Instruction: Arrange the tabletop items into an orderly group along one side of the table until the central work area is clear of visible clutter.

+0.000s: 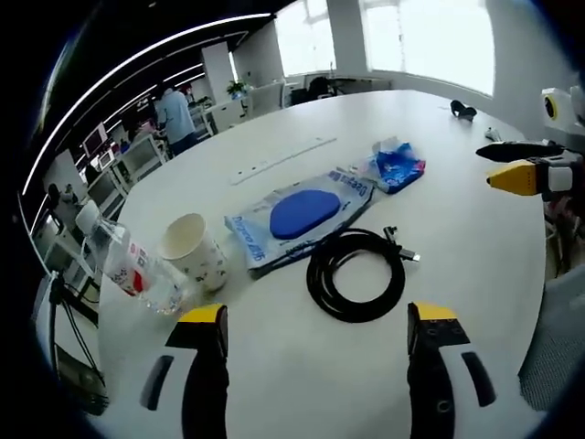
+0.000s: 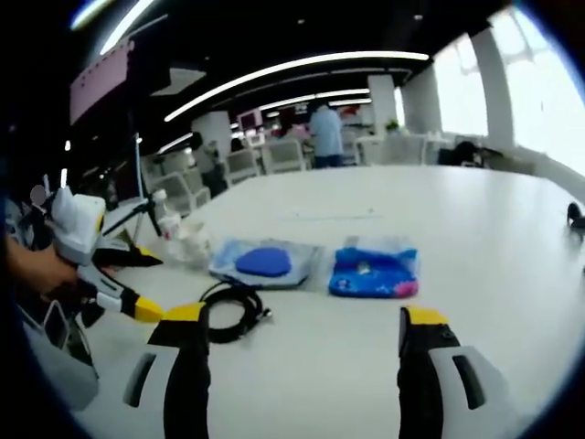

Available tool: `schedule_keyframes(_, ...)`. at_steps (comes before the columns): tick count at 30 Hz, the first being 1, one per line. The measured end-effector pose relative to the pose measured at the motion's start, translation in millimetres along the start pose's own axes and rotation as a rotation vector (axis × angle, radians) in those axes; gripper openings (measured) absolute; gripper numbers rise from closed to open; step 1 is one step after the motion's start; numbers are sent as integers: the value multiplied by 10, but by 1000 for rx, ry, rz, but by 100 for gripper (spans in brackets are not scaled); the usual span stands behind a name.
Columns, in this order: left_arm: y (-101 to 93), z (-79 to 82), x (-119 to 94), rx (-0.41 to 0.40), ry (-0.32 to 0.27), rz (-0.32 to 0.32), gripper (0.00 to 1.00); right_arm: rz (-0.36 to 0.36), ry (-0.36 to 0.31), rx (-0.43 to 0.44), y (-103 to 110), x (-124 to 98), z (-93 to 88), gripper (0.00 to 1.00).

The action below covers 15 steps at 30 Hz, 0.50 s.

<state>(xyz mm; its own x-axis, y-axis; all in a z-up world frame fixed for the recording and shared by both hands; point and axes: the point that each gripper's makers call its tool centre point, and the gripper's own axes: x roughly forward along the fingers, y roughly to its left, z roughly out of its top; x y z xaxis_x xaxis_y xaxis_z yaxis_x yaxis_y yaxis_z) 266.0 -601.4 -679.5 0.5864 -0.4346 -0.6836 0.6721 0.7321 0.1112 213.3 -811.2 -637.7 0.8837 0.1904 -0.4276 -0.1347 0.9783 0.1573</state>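
Five items lie on the white table (image 1: 475,229) ahead of the left gripper (image 1: 319,327), whose jaws stand apart and empty: a coiled black cable (image 1: 355,273) just beyond the tips, a pouch with a blue disc (image 1: 302,216) behind it, a blue snack packet (image 1: 397,165) farther right, and a paper cup (image 1: 195,249) beside a toppled water bottle (image 1: 128,262) to the left. The right gripper (image 2: 303,322) hovers spread and empty, short of the packet.

Black cable (image 1: 356,274); white table (image 1: 302,366); yellow-tipped tongs (image 1: 318,320).
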Motion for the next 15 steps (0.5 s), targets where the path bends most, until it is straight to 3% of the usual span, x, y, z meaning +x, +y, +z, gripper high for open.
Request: schedule_keyframes(15,39,-31,93,-4,-38,-33,74,-4,24,-36,134,99,-41,78)
